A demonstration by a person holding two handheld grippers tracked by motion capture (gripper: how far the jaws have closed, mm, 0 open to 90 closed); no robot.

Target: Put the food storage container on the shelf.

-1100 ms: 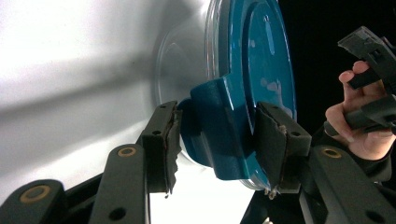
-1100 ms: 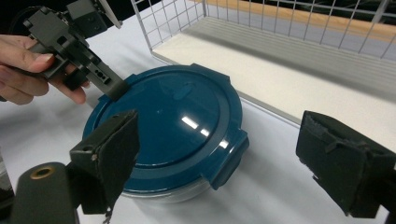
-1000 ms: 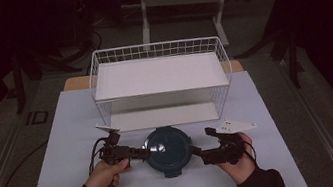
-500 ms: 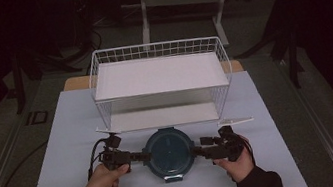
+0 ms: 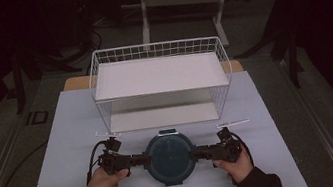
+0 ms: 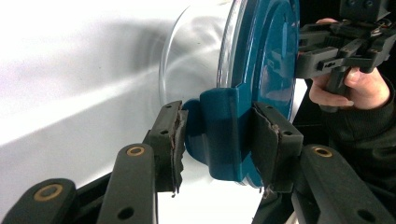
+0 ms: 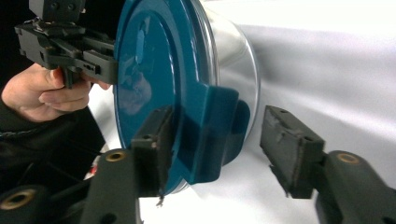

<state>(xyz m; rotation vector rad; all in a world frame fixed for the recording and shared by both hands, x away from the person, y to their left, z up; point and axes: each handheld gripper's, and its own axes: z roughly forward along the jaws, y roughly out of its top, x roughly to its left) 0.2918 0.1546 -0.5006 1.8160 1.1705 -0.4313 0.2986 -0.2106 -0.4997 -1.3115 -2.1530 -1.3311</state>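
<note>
On the desk (image 5: 60,140) before the wire rack (image 5: 160,82), my left gripper (image 6: 217,137) pinches one latch of the teal-lidded container (image 5: 169,156); my right gripper (image 7: 212,144), fingers closing, straddles the opposite latch and should seat squarely before lifting level.

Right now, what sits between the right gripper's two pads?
The container's blue side clip, in the right gripper view; one pad touches, the other stands clear.
</note>
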